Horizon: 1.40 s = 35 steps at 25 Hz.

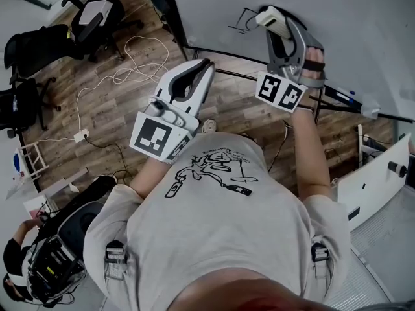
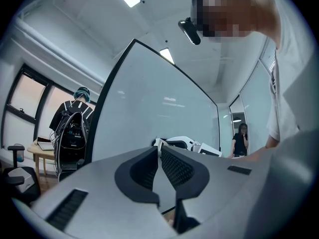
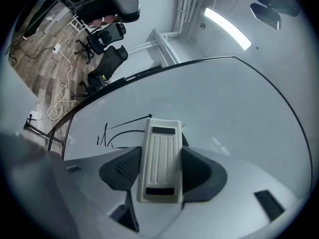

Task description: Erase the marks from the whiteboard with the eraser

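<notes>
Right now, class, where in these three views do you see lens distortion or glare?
Right gripper view: the edge of the whiteboard bows into an arc, a ceiling light glares, the eraser is sharp. Left gripper view: dark rounded corners, same bowing. Head view: evenly lit.

Light-grey short-sleeve tee (image 1: 220,232) w/ black line-drawing print (image 1: 211,172) on chest; black buckles (image 1: 115,251) at both shoulders. Left tool (image 1: 205,65) & right tool (image 1: 275,19): pale grey-white shells, dark ribbed pads (image 2: 175,166), each w/ black-on-white marker cube (image 1: 159,135).
</notes>
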### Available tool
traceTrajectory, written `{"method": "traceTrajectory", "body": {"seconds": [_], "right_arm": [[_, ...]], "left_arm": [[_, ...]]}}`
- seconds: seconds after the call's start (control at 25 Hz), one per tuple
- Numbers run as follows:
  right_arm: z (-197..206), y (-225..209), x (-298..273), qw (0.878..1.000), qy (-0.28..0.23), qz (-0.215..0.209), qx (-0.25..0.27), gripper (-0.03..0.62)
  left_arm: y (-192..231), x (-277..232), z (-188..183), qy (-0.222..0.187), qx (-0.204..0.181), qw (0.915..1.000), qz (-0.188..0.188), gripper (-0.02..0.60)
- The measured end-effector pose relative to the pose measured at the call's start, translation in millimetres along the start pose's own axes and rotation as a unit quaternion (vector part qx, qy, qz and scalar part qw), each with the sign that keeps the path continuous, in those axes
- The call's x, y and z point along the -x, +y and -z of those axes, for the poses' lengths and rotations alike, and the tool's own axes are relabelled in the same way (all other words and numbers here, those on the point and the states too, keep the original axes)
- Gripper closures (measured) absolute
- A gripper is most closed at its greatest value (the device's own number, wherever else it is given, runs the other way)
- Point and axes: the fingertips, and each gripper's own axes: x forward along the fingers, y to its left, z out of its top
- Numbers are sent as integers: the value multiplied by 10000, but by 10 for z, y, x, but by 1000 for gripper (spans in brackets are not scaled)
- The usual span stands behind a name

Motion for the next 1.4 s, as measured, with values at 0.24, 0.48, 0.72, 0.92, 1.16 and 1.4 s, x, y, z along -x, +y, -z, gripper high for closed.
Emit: {"method": "traceTrajectory", "body": {"seconds": [0.24, 0.48, 0.72, 0.92, 1.16, 1.4], "right_arm": [[8, 134, -6, 10000, 2, -42, 80, 339], [35, 313, -5, 9997, 32, -109, 228, 338], [52, 445, -18, 9995, 65, -136, 282, 338], [62, 515, -13, 9994, 48, -125, 323, 339], [134, 751, -19, 9988, 73, -287, 381, 338], [138, 810, -29, 9988, 105, -270, 399, 339]], "left_arm": [[5, 42, -11, -2, 2, 10000, -69, 545], [-16, 67, 5, -5, 1, 10000, -92, 545], [-11, 101, 4, 18, 9, 9999, -131, 545], [-32, 119, 13, 33, 35, 9999, -133, 545], [-51, 133, 37, 43, 19, 9998, -188, 545], [-34, 168, 71, 97, 87, 9997, -226, 545]]}}
